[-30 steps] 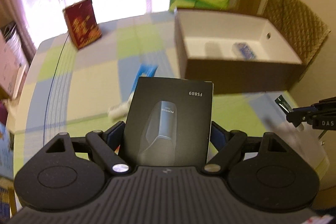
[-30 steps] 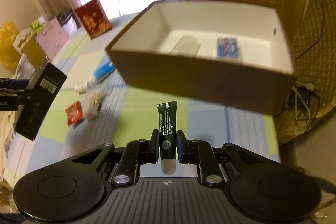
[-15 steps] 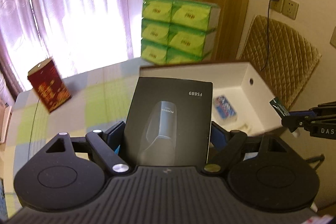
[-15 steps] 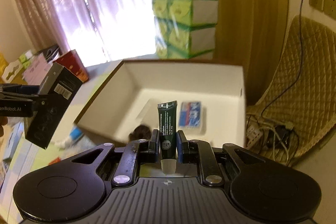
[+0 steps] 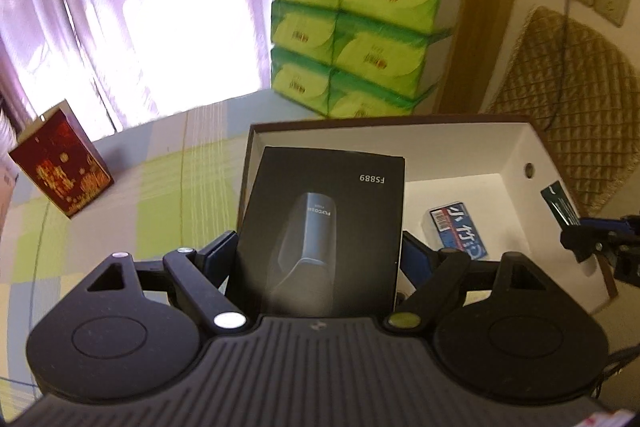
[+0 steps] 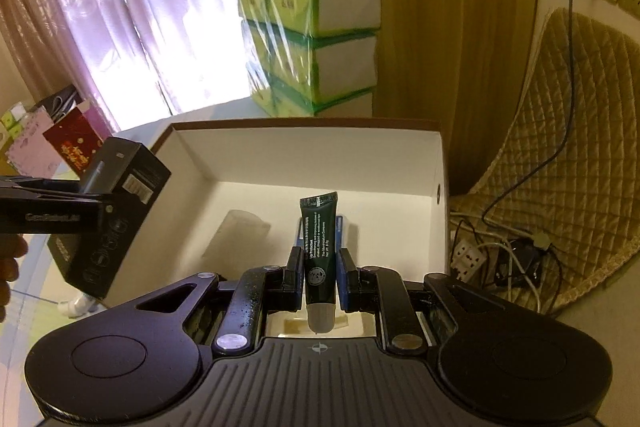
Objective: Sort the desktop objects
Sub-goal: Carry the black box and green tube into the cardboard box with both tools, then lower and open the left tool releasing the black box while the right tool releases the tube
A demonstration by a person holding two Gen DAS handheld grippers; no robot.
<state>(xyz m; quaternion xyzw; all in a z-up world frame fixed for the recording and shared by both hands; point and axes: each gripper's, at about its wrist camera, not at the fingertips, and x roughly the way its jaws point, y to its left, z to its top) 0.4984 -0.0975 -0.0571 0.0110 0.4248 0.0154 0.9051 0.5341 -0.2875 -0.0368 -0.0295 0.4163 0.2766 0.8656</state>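
My left gripper [image 5: 320, 255] is shut on a black product box [image 5: 326, 227] marked FS889, held upright over the left part of the open cardboard box [image 5: 516, 143]. In the right wrist view the same black product box [image 6: 116, 211] hangs at the left, over the cardboard box's left wall. My right gripper [image 6: 319, 269] is shut on a dark green tube [image 6: 319, 251], cap toward the camera, above the white inside of the cardboard box [image 6: 304, 151]. A blue packet [image 5: 458, 229] lies on the box floor, and a pale translucent item [image 6: 236, 241] lies left of it.
A stack of green tissue packs [image 5: 356, 39] stands behind the box. A red gift box [image 5: 60, 171] sits on the checked tablecloth [image 5: 160, 187] at the left. A quilted chair [image 6: 560, 155] with a power strip [image 6: 472, 255] and cables is on the right.
Both grippers have travelled forward from over the tablecloth to above the open cardboard box, each still holding its item. The toothpaste and small items on the cloth have dropped out of view.
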